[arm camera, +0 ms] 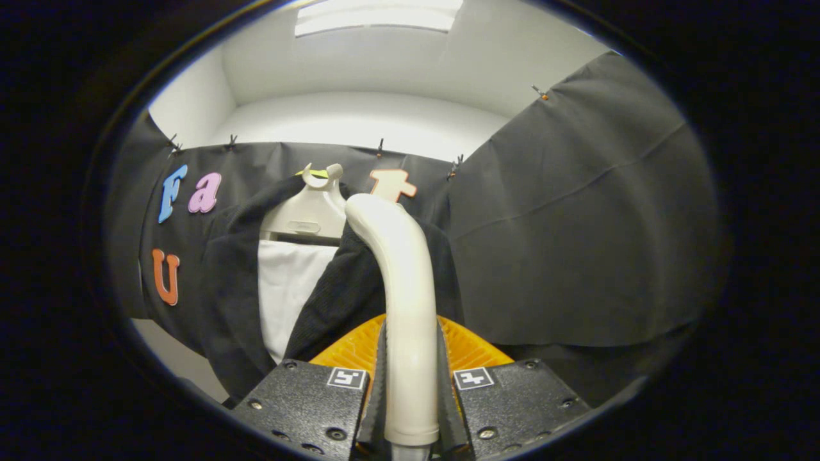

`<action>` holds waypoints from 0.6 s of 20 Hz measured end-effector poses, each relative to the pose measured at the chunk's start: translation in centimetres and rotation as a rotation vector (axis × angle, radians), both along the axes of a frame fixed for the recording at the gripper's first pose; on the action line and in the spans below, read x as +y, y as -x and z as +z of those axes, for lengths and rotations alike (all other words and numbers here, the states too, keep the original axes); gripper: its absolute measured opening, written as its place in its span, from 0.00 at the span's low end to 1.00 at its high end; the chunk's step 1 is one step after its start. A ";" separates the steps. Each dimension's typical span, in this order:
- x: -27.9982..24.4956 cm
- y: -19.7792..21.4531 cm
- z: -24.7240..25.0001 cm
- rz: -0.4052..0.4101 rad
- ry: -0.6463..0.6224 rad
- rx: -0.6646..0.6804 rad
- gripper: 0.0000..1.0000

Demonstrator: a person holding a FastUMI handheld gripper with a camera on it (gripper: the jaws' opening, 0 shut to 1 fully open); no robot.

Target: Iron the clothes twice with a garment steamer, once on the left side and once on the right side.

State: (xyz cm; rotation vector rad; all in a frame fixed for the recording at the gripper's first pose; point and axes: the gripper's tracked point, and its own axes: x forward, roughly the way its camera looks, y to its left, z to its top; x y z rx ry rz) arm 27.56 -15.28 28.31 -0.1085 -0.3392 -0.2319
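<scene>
- the tongs [411, 390] are closed on the steamer [403, 288], one finger pressed to each side of its cream handle, which stands upright between them.
- the steamer's handle rises from between the fingers and bends at the top toward the jacket, its head reaching the lapel just right of the hanger's neck.
- the jacket [339, 288], dark and finely ribbed, hangs open on a pale hanger [307, 214] just beyond the tongs, against the booth's black cloth wall [576, 224].
- a white shirt [288, 288] shows between the jacket's two front panels, under the hanger's bar.
- the steamer stands in front of the jacket's right-hand panel as seen here; whether the head actually touches the cloth cannot be told.
- an orange ribbed piece [471, 349] fans out behind the handle, just above the finger blocks.
- small clips [455, 168] pin the cloth wall along its top edge, with a white wall [359, 125] and a ceiling light [378, 16] above it.
- a strip of pale surface [173, 358] shows below the cloth wall, left of the jacket.
</scene>
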 end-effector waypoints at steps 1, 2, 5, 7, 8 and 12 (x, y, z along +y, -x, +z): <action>0.4 0.2 -0.3 -0.002 0.013 -0.001 0.36; 0.8 0.4 -0.7 -0.001 0.015 0.006 0.36; 1.1 0.2 -2.3 -0.033 0.022 0.037 0.36; 1.4 0.0 -3.6 -0.061 0.034 0.061 0.36; 1.7 0.0 -4.3 -0.064 0.034 0.073 0.36; 2.0 -0.5 -7.1 -0.095 0.035 0.126 0.36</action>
